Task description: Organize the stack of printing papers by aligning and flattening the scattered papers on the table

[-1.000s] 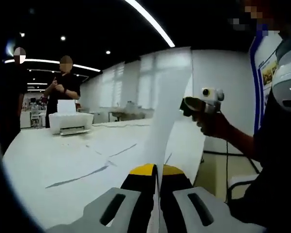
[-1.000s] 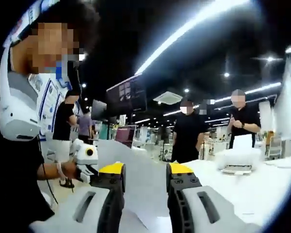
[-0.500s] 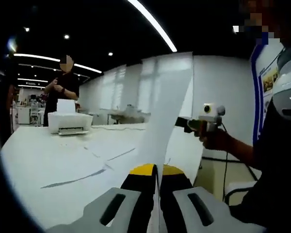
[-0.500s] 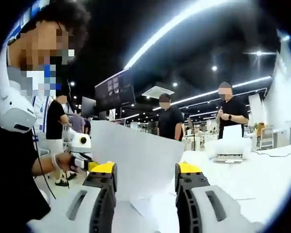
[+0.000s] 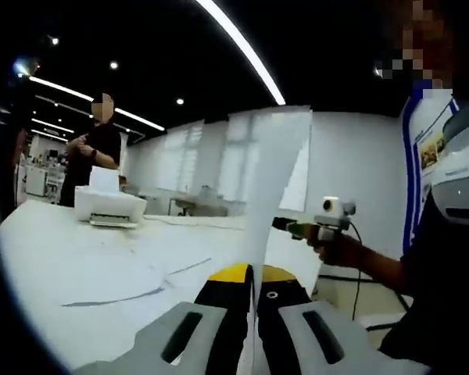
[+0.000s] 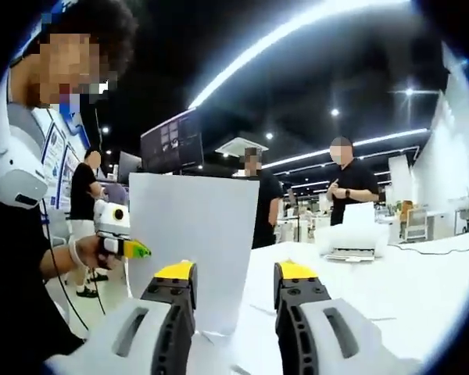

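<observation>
In the left gripper view my left gripper (image 5: 252, 273) is shut on a white sheet of paper (image 5: 273, 172), which rises edge-on from between the yellow tips. The right gripper view shows that sheet (image 6: 195, 234) standing upright, face on, with the left gripper (image 6: 137, 250) pinching its left edge. My right gripper (image 6: 234, 271) is open, its yellow tips apart, and the sheet's lower part lies just beyond them. A hand holds the right gripper (image 5: 293, 227) beside the sheet's right side. More loose sheets (image 5: 172, 262) lie scattered flat on the white table (image 5: 62, 266).
A white printer (image 5: 108, 208) with paper in its tray stands at the table's far end, also seen as the printer (image 6: 352, 241). Two people (image 6: 348, 183) stand behind it. The table's edge runs close to the holder's body on the near side.
The held sheet now stands taller and squarer before the right gripper. The right gripper sits lower in the left gripper view. Left jaws stay shut on the sheet, right jaws stay open.
</observation>
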`<state>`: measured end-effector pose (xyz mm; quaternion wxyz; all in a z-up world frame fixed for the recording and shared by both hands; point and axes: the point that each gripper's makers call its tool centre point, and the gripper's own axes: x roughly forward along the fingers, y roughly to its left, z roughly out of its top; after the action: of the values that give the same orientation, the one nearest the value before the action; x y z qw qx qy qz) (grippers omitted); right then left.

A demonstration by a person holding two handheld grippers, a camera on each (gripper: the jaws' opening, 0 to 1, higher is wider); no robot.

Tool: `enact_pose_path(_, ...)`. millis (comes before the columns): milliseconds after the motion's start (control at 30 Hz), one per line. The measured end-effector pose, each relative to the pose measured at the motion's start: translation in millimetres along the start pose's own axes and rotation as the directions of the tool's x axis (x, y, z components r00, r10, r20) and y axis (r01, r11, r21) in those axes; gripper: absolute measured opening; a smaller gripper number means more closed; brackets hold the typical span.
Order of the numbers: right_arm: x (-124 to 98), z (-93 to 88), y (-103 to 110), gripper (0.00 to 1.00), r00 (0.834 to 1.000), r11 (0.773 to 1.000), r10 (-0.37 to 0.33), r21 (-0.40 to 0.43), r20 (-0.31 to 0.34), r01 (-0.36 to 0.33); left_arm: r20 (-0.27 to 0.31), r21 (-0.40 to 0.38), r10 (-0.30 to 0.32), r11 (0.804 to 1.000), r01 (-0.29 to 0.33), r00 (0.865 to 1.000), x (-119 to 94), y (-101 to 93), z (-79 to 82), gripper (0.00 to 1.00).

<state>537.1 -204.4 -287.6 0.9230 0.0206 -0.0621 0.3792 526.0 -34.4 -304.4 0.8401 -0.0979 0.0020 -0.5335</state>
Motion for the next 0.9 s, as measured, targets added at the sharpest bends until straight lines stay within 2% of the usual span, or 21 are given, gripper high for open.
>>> enact_pose_path(133, -0.4, -0.9, 0.7, 0.35, 1.0, 1.0, -0.001, -0.011, -0.006, 0.0, -0.001, -0.024, 0.033, 0.999, -0.033, 0.999, -4.6, 11.1, -5.1, 0.06)
enact_pose_path(267, 0.5, 1.0, 2.4, 0.33, 1.0, 1.0, 0.007, -0.015, 0.001, -0.007, 0.051, -0.111, 0.049, 0.993, -0.043, 0.997, -9.9, 18.5, 1.0, 0.06)
enact_pose_path(467, 1.3, -1.1, -0.8, 0.34, 1.0, 1.0, -0.004, -0.023, -0.008, 0.004, 0.061, -0.104, 0.049, 0.994, -0.043, 0.997, -9.4, 20.1, 6.4, 0.06)
enact_pose_path(600, 0.5, -3.0, -0.9, 0.34, 1.0, 1.0, -0.009, -0.024, -0.016, 0.008, 0.085, -0.119, 0.029, 0.993, -0.019, 0.996, -6.0, 16.4, 11.8, 0.06)
enact_pose_path(733, 0.5, -3.0, 3.9, 0.34, 1.0, 1.0, 0.0, -0.025, -0.022, -0.001, 0.127, -0.182, 0.029, 0.983, -0.006, 0.992, -7.2, 20.1, 15.0, 0.06)
enact_pose_path(900, 2.4, -4.3, 7.7, 0.35, 0.999, 0.998, 0.006, -0.059, -0.034, -0.008, 0.152, -0.251, 0.073, 0.967, -0.033, 0.986, -13.4, 32.9, 14.2, 0.06)
